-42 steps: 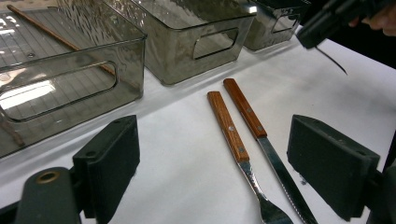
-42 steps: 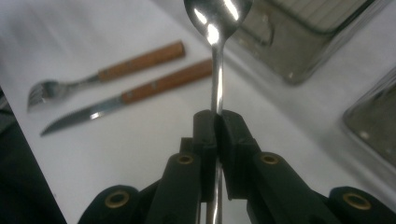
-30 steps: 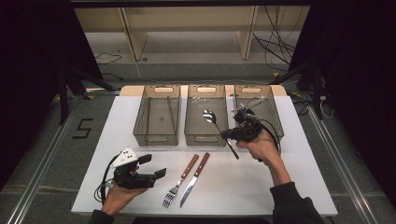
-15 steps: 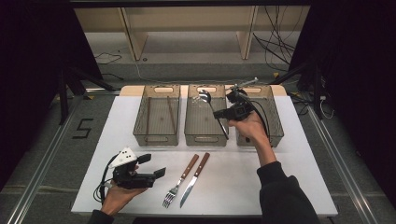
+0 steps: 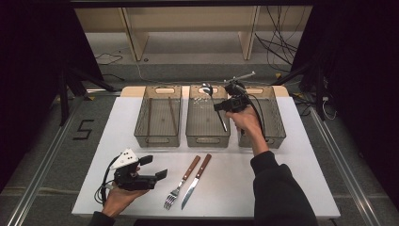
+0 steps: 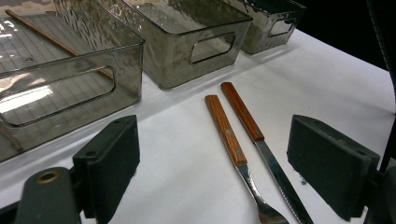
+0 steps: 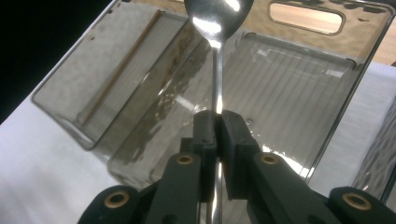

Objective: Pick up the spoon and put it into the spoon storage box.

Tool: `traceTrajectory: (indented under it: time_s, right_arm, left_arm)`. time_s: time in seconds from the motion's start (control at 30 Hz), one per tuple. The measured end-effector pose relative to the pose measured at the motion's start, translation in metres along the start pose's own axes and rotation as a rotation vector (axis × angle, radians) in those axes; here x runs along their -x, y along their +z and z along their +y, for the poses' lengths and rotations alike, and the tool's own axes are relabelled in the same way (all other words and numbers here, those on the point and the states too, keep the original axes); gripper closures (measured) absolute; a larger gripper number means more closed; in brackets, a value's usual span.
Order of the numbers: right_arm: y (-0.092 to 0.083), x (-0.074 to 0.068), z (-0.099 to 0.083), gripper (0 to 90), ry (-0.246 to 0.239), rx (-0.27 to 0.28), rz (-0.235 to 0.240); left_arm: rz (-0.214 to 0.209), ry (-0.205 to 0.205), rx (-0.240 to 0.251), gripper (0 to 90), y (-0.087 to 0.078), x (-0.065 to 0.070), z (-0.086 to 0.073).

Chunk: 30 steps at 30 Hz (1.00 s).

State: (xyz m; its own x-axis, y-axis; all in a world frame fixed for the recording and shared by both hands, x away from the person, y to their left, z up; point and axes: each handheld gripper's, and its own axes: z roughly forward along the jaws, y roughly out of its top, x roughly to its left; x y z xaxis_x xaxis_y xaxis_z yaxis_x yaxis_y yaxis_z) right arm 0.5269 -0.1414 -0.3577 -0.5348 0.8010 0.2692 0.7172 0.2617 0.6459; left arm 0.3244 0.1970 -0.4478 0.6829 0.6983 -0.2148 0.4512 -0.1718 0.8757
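High view: spoon [image 5: 214,107] is pinched by its handle in my right gripper [image 5: 225,106], bowl toward the far end, held over the middle bin [image 5: 207,138]. A second ago it hung nearer to me, over that bin's near end; since then my right hand [image 5: 244,121] has carried it toward the far side of the table, and the bowl now sits over the bin's far rim. Right gripper view confirms the hold: pads pressed together on the thin metal shaft [image 7: 217,79], bowl [image 7: 218,16] sticking out past them, ribbed floor of the middle bin below.

Reading of it: the carry is about finished and the spoon is lined up along the bin's length. I judge the next step is lowering and letting go. The handle trails back toward the near wall, so I would watch that both ends clear the rims.

Left bin [image 5: 158,137] holds a thin wooden stick [image 5: 172,115]. Right bin [image 5: 276,136] sits behind my right hand.

Left gripper [image 5: 157,168] rests near the table's near left, jaws spread and empty, same spot as before. Fork [image 5: 181,182] and knife [image 5: 195,181], wooden handles, lie side by side just right of it, not yet sorted.
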Motion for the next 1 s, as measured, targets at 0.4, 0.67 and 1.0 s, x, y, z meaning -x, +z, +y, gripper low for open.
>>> traceTrajectory:
  time_s: [0.4,0.67,1.0]
  right_arm:
    - [0.021,0.008,0.003,85.4,0.044,-0.025,-0.040]
    - [0.025,0.009,0.002,85.3,0.049,-0.024,-0.045]
    - [0.036,0.006,-0.001,84.7,0.049,-0.035,-0.057]
  left_arm:
    - [-0.007,0.003,-0.004,16.8,0.001,0.000,0.000]
    - [-0.008,0.005,-0.002,16.8,0.001,0.001,0.000]
    - [-0.010,0.005,0.000,16.8,0.000,0.001,0.000]
